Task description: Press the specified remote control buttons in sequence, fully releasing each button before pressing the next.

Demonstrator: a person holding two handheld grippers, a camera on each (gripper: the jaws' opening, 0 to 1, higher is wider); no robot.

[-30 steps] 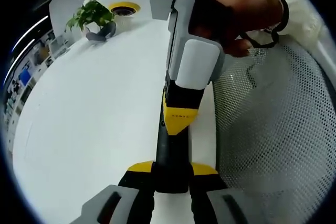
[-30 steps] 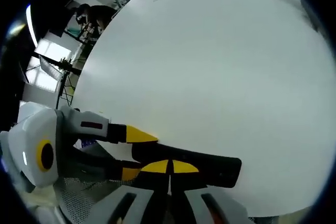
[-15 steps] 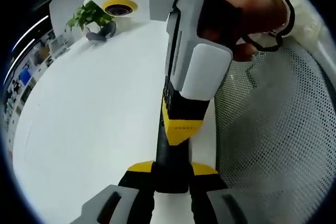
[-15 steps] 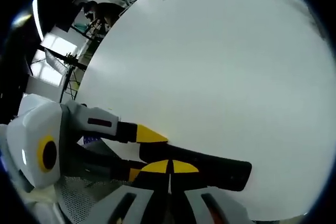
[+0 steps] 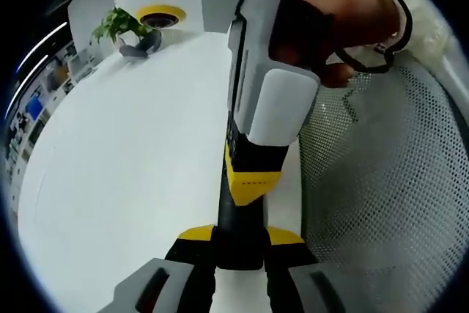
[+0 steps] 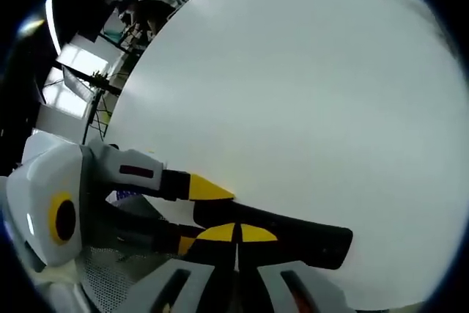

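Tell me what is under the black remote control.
The remote control lies over the white table, clamped at one end by the left gripper. Whether it touches the tabletop cannot be seen; its underside is hidden.

In the left gripper view, the left gripper (image 5: 239,243), grey with yellow-tipped black jaws, had its jaws closed on a long black object. The right gripper (image 5: 251,181), white-bodied with a yellow tip, reached in from above, gripped by a person's hand (image 5: 344,23). In the right gripper view, the right gripper (image 6: 236,240) showed its jaws together, and the left gripper (image 6: 198,210) entered from the left.
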